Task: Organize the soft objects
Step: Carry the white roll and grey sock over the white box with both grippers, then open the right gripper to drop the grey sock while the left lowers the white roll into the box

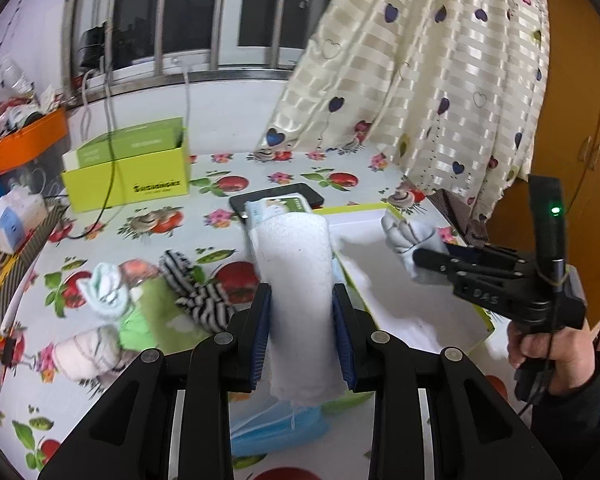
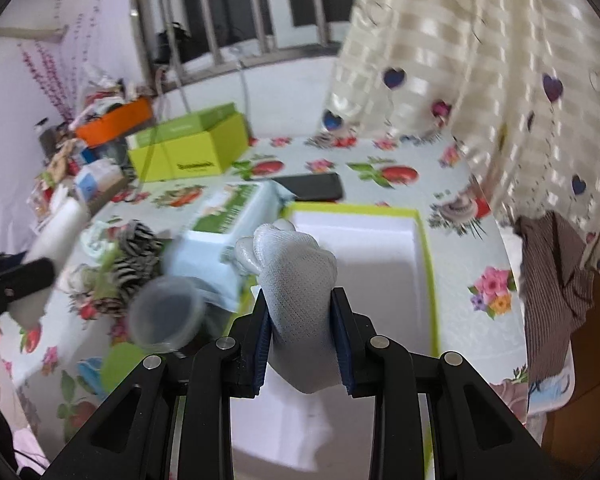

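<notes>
My left gripper (image 1: 302,312) is shut on a rolled white towel (image 1: 296,276), held above the table by the left edge of the white box with a lime rim (image 1: 404,304). My right gripper (image 2: 302,320) is shut on a grey-white work glove (image 2: 296,280), held over the same box (image 2: 376,248); it also shows in the left wrist view (image 1: 414,258), with the glove (image 1: 404,236) above the box's far right. A black-and-white striped sock (image 1: 198,288), a pale green sock bundle (image 1: 108,290) and a pink-white bundle (image 1: 88,354) lie on the table to the left.
A black phone (image 1: 278,196) and a tissue pack (image 2: 228,216) lie behind the box. A lime cardboard box (image 1: 128,168) and an orange bin (image 1: 28,140) stand at the back left. A clear cup (image 2: 166,312) sits left of my right gripper. A curtain (image 1: 420,72) hangs at the right.
</notes>
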A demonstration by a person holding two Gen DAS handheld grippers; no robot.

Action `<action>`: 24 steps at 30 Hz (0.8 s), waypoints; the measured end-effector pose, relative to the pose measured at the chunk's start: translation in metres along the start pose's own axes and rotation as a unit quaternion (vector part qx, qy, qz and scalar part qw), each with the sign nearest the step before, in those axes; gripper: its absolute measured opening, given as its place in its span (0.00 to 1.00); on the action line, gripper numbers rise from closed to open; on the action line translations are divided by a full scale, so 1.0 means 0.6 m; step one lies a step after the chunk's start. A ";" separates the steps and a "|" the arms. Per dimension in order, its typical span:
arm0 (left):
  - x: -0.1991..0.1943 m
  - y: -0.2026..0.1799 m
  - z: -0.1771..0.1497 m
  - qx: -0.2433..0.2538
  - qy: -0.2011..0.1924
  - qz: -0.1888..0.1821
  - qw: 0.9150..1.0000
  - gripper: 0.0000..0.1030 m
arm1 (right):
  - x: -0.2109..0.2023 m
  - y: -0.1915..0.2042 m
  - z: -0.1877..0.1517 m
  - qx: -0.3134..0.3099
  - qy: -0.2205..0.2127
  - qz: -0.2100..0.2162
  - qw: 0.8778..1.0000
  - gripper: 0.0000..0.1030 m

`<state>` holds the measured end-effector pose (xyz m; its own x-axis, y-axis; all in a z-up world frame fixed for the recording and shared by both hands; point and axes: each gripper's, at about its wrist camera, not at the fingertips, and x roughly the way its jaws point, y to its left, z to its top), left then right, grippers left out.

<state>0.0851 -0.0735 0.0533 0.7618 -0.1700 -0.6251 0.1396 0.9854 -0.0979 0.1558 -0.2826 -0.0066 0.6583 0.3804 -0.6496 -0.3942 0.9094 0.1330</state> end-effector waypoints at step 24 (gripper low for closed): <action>0.108 -0.112 0.032 0.028 0.066 -0.048 0.996 0.30 | 0.027 -0.077 -0.027 0.043 0.029 -0.046 0.998 0.46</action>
<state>0.1370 -0.1507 0.0342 0.6543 -0.2568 -0.7113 0.2463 0.9617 -0.1206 0.1744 -0.3211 -0.0353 0.6506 0.2857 -0.7036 -0.2752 0.9523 0.1321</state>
